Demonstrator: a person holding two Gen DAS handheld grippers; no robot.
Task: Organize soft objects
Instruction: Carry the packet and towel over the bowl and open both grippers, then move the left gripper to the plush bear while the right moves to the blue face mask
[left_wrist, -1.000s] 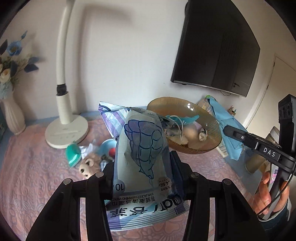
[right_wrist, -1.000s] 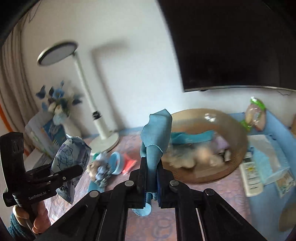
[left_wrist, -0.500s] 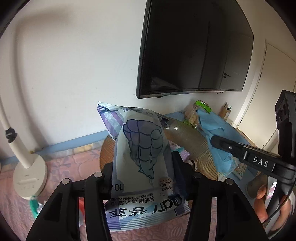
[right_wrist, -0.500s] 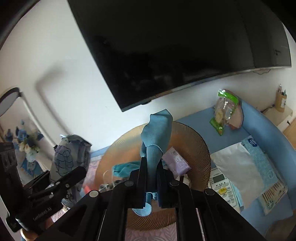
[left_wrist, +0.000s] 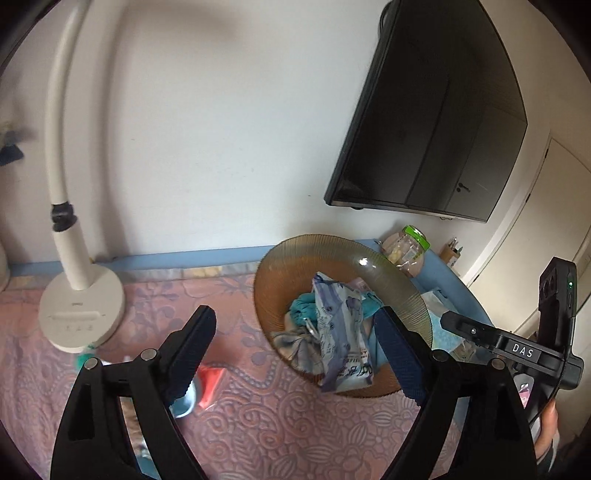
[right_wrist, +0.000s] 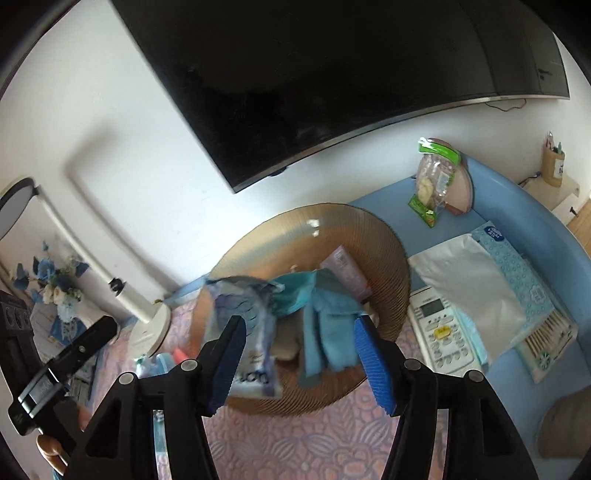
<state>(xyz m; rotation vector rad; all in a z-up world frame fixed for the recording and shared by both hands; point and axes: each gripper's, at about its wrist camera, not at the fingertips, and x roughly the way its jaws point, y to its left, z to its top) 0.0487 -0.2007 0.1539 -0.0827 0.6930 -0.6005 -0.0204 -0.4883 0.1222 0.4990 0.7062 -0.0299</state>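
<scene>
A ribbed amber bowl (left_wrist: 402, 280) (right_wrist: 391, 243) stands on the pink patterned cloth. In it lie a blue-and-white wipes packet (left_wrist: 341, 332) (right_wrist: 247, 321), a blue cloth (right_wrist: 328, 325), a teal cloth (left_wrist: 303, 306) and a lilac packet (right_wrist: 345, 269). My left gripper (left_wrist: 295, 332) is open and empty, above the bowl's near left side. My right gripper (right_wrist: 297, 334) is open and empty, just above the bowl with the blue cloth between its fingers' line of sight. The right gripper also shows in the left wrist view (left_wrist: 509, 347).
A white desk lamp (left_wrist: 79, 302) stands left. A red sachet (left_wrist: 210, 380) and a blue ring (left_wrist: 183, 402) lie by the left fingers. A remote (right_wrist: 443, 339), tissue pack (right_wrist: 495, 280) and snack bag (right_wrist: 432, 181) lie on the blue surface at right. A TV (left_wrist: 436, 122) hangs on the wall.
Both grippers have opened. The wipes packet has dropped from the left gripper into the bowl, and the blue cloth has dropped from the right gripper into the bowl.
</scene>
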